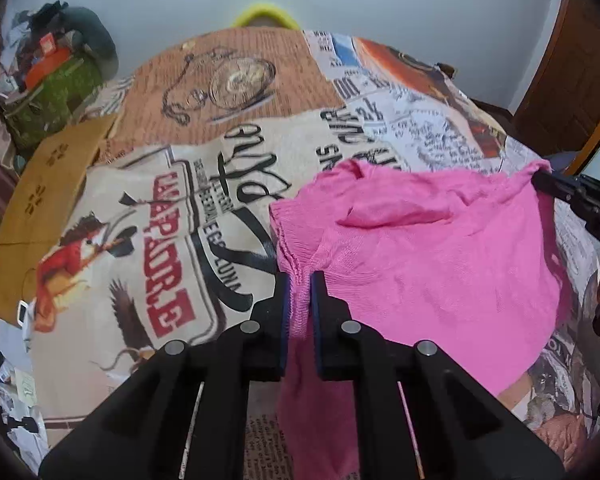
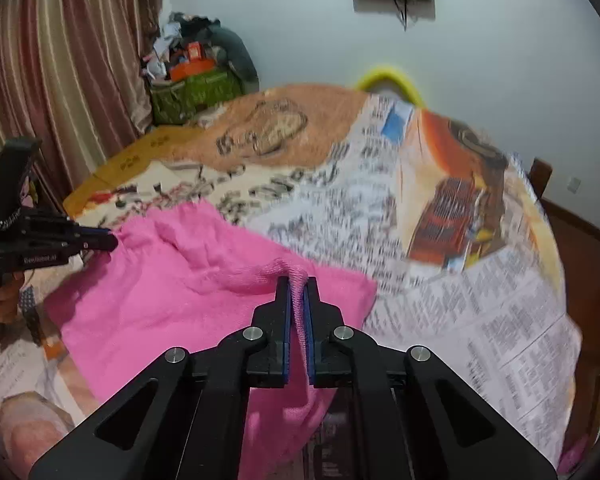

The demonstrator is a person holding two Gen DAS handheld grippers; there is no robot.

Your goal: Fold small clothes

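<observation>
A small pink knitted garment (image 1: 420, 256) lies spread on a table covered with a printed cloth (image 1: 172, 220). My left gripper (image 1: 300, 280) is shut on a bunched corner of its ribbed edge. In the same view the right gripper (image 1: 540, 176) pinches the garment's far right corner. From the right wrist view, my right gripper (image 2: 298, 284) is shut on a pinched fold of the pink garment (image 2: 180, 300), and the left gripper (image 2: 110, 240) grips the opposite corner at the left, held by a hand (image 2: 4, 300).
A brown cardboard sheet (image 1: 48, 200) lies at the table's left edge. A green bag with clutter (image 2: 192, 88) stands by the striped curtain (image 2: 60, 80). A yellow ring (image 2: 392, 80) peeks over the far edge. A wooden chair (image 2: 580, 260) stands at the right.
</observation>
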